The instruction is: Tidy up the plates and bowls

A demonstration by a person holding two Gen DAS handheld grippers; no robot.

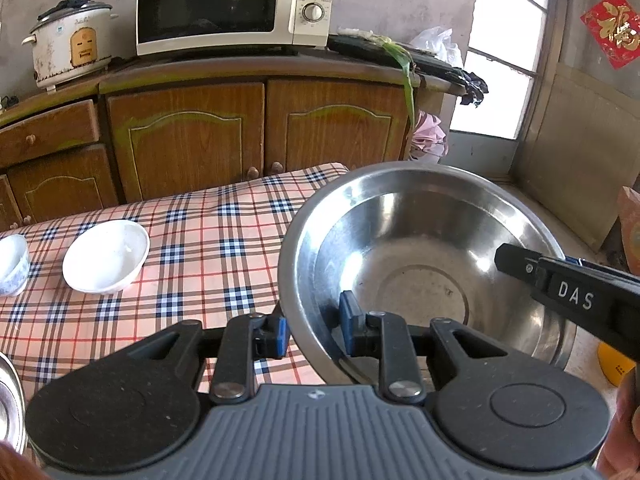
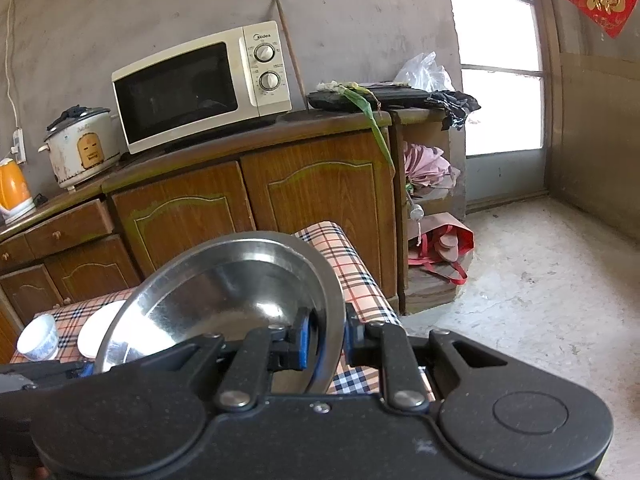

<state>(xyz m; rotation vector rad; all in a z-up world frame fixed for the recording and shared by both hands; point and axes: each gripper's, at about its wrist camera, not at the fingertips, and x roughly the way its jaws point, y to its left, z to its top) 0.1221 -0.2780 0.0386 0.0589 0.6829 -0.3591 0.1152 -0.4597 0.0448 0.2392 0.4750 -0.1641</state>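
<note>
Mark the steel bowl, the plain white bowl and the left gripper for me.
steel bowl (image 1: pixel 424 280): left wrist view, inner base.
white bowl (image 1: pixel 106 256): left wrist view, inside.
left gripper (image 1: pixel 316 328): left wrist view, between fingers clamping the bowl's rim.

you've got the empty steel bowl (image 1: pixel 424 264) tilted at the checked table's edge; a white bowl (image 1: pixel 106 256) and a blue-patterned cup (image 1: pixel 12 264) sit upright beyond.

The left tongs (image 1: pixel 312 328) pinch the near rim of a steel basin (image 1: pixel 424 264), one pad inside, one outside. The right tongs (image 1: pixel 508 262) grip its far-right rim. Left of the tongs, a white bowl (image 1: pixel 106 256) sits on the checked surface (image 1: pixel 208 240).
</note>
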